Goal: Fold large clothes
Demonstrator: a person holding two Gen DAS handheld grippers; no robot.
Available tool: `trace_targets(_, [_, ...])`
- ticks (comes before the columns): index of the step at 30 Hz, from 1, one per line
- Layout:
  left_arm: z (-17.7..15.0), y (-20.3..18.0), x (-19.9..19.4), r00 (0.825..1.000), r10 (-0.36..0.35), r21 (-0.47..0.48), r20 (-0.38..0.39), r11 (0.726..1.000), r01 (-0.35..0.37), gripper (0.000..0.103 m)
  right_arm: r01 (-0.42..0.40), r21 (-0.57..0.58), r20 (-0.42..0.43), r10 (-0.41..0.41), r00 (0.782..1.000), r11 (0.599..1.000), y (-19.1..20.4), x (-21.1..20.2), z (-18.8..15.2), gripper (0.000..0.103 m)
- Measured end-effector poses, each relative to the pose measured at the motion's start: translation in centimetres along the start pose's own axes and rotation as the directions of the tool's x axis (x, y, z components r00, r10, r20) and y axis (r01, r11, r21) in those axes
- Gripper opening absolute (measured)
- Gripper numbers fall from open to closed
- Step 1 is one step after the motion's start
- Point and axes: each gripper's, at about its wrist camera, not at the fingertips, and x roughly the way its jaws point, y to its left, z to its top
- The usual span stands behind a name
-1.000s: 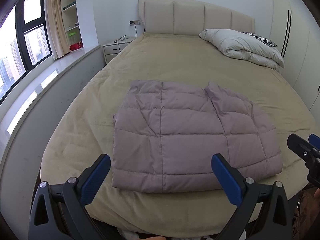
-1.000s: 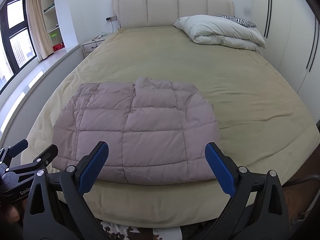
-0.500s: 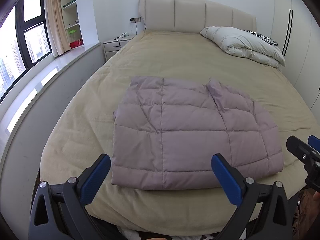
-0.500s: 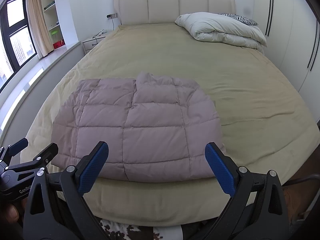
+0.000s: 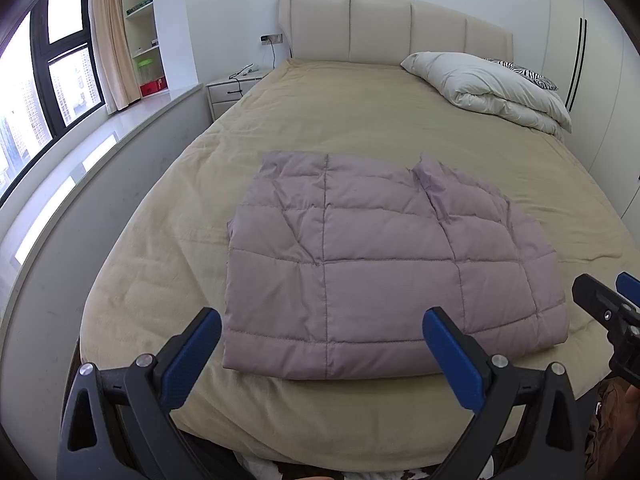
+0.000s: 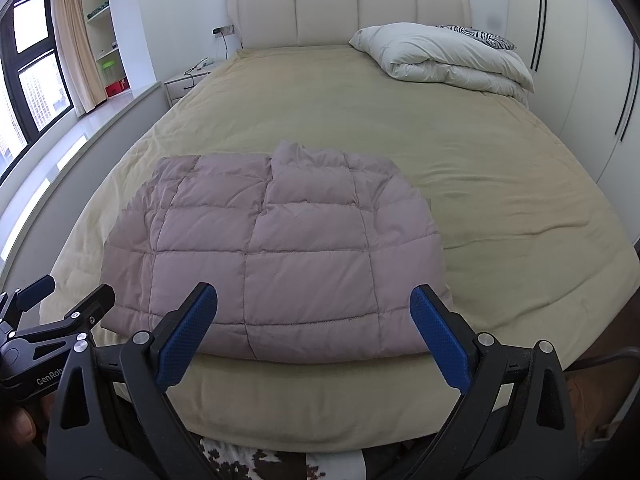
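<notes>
The wide beige-covered bed (image 5: 360, 120) carries the folded mauve quilted down jacket (image 5: 380, 264) near its foot edge, straight ahead of me, long axis running left to right. My left tongs (image 5: 320, 354) and right tongs (image 6: 314, 334) both gape released, each roughly equally near its end.

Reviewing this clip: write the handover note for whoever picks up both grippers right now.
Left hand-held gripper: open, empty, held short of the bed's foot.
Right hand-held gripper: open, empty, alongside it.
The mauve quilted puffer jacket lies flat as a folded rectangle near the foot of the beige-covered bed, touched by neither gripper.
Done: it looks already folded into a compact block.
Left: possibly one more fold or tidying the uneven far edge; your call.
</notes>
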Motion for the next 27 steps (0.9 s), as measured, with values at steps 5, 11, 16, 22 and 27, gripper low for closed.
trace_targets(5, [-0.09,0.02,0.12,1.000,0.000,0.000,-0.002,1.000,0.000,0.103,0.000,0.001,-0.003,0.000,1.000,1.000,-0.06,0.09,-0.07,0.099])
trace_targets(11, [-0.19,0.09,0.24,1.000,0.000,0.001,-0.003,1.000,0.000,0.103,-0.001,0.001,-0.009,0.001,1.000,1.000,-0.10,0.30,-0.25,0.099])
trace_targets(16, [-0.26,0.09,0.25,1.000,0.000,0.001,-0.004,1.000,0.000,0.103,-0.002,0.003,-0.011,0.002,1.000,1.000,-0.13,0.33,-0.26,0.099])
trace_targets(22, [-0.23,0.08,0.24,1.000,0.000,0.000,-0.003,1.000,0.000,0.103,-0.003,0.002,-0.012,0.003,1.000,1.000,-0.14,0.36,-0.26,0.099])
trace_targets(27, [-0.21,0.11,0.26,1.000,0.000,0.001,-0.004,1.000,0.000,0.103,-0.002,0.003,-0.011,0.002,1.000,1.000,-0.11,0.34,-0.27,0.099])
